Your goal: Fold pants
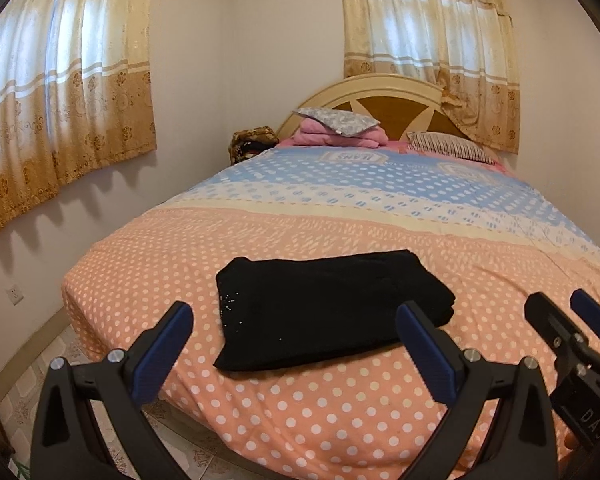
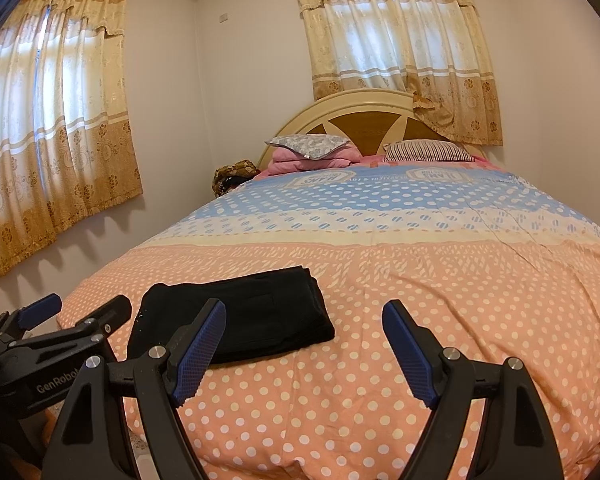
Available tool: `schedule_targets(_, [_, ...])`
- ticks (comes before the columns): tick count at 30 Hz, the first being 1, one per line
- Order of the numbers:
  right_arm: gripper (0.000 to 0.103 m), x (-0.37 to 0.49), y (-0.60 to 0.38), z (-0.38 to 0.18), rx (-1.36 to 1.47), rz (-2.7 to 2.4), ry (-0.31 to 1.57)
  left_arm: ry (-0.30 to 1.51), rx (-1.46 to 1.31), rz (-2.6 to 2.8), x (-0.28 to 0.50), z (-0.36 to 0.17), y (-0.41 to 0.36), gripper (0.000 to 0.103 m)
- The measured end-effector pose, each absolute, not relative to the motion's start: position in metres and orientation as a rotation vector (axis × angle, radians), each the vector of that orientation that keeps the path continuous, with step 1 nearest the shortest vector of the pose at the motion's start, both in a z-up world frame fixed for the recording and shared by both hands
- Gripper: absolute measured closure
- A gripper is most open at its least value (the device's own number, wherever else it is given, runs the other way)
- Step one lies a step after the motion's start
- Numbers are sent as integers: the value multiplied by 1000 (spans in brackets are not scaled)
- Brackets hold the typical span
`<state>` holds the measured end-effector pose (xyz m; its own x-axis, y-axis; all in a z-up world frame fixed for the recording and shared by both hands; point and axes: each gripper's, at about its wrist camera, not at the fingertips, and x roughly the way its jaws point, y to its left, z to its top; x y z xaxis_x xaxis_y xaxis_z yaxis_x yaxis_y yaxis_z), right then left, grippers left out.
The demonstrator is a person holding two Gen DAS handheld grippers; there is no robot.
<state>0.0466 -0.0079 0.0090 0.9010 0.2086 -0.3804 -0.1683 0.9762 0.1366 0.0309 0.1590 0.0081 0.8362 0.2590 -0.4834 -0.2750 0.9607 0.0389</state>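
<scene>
The black pants [image 1: 332, 292] lie folded into a compact rectangle on the peach polka-dot bedspread [image 1: 300, 408], near the foot of the bed. My left gripper [image 1: 294, 312] hovers just short of them, open, with nothing between its blue pads. In the right wrist view the pants [image 2: 252, 312] sit left of centre, and my right gripper [image 2: 305, 308] stands open and empty over bare bedspread [image 2: 420, 300] to their right. Each gripper also shows in the other's view: the right gripper [image 1: 558, 300] at the right edge, the left gripper [image 2: 86, 304] at the lower left.
At the far end of the bed are a curved headboard [image 1: 384, 92], a grey pillow on pink folded bedding [image 1: 336, 128] and a striped pillow [image 1: 448, 146]. Curtains [image 1: 64, 96] hang along the left wall. Tiled floor [image 1: 32, 392] shows left of the bed's corner.
</scene>
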Motion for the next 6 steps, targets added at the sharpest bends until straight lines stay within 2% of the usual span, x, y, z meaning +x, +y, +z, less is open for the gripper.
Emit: schedule_targets(6, [21,46,-8,9,102,195,406,508,-25,301,30,9,158,0])
